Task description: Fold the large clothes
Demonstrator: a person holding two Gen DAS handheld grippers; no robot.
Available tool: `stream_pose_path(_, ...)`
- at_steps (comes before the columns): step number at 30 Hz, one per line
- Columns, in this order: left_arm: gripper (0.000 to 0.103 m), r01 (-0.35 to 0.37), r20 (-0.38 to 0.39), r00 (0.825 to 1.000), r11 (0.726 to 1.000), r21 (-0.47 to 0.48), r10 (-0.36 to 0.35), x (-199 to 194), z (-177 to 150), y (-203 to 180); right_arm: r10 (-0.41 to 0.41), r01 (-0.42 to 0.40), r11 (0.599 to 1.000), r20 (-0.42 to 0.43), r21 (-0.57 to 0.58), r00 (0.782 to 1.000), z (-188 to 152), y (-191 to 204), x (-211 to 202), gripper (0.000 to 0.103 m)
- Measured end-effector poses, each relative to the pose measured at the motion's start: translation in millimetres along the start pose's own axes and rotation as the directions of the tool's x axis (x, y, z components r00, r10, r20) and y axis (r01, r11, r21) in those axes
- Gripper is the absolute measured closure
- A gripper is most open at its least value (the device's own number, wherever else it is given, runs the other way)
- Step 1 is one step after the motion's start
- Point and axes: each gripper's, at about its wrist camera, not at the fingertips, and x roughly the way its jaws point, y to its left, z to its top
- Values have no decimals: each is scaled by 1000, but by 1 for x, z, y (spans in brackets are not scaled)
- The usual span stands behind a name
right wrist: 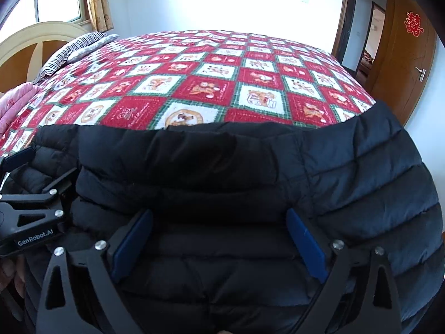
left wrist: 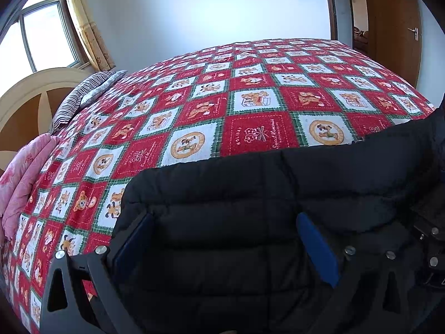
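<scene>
both grippers (left wrist: 225,247) (right wrist: 219,245) spread over black puffer jacket (right wrist: 222,167) — left gripper's branded body (right wrist: 30,222) only in right view

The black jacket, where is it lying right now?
The black jacket lies on the near edge of the checkered bedspread, filling the lower part of both views, far from the striped pillow.

Both wrist views close over jacket (left wrist: 222,222), angled down; share bedspread (right wrist: 194,83), probably same edge.

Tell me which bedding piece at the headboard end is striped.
The striped pillow, dark and light bands, lying beside the headboard; the pink quilt nearer the camera is plain pink.
</scene>
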Motion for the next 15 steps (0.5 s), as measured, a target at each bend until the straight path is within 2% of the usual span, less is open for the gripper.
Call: stream_pose_path(15, 1, 13, -11, 1000, 1000, -3, -13, 4, -1, 1, -16, 16, 1000, -34, -10, 999, -3, 3, 9, 0)
